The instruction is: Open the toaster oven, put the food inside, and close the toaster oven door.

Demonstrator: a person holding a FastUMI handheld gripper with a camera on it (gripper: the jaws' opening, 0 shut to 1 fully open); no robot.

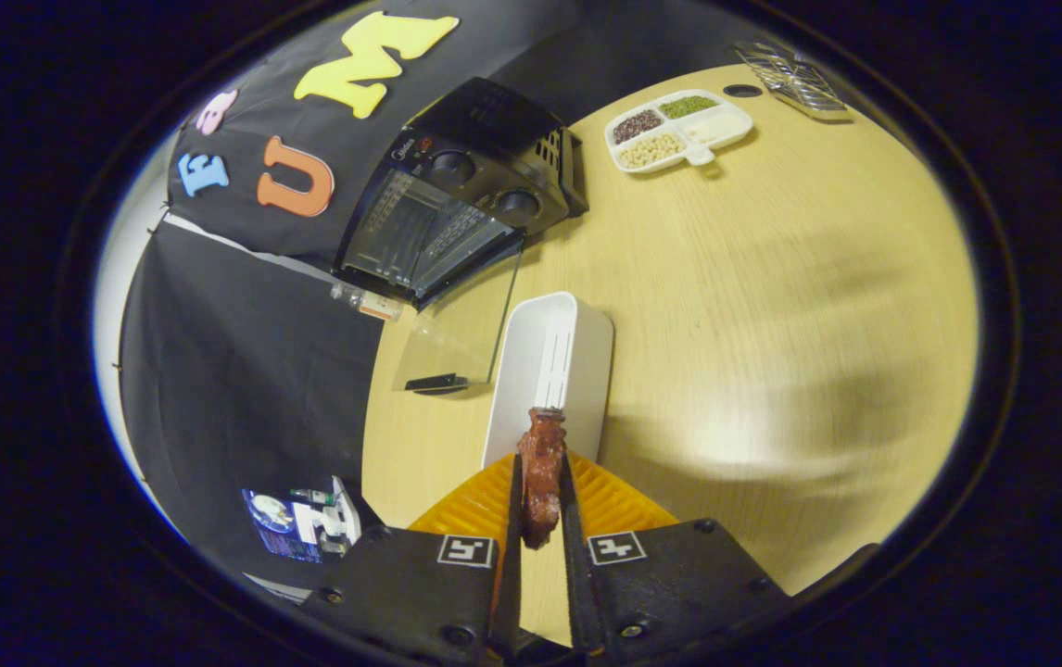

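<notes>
One piece of food (541,477), a dark reddish-brown strip, sits pinched between the two fingers of our gripper (540,505); both fingers press on its sides, so we have it clamped and lifted above the desk (772,324). In the gripper view, a white tray (587,361) lies just ahead of the fingers, near the middle of the desk, and beyond it the toaster oven (457,208) stands at the desk's far left edge. Its glass door (457,338) is already folded down toward us, so we judge the opening step done and the carry to be the step in hand.

We see three risks from here. The food is held by a narrow strip and hangs past the fingertips, so a quick swing could twist it loose over the desk. The lowered door is clear glass and hard to read; we could clip its front edge or handle on the approach. The oven mouth looks low, so coming in too high could knock the food against the top frame.

A sectioned dish of beans (679,130) rests at the far edge, well apart from our path.
</notes>
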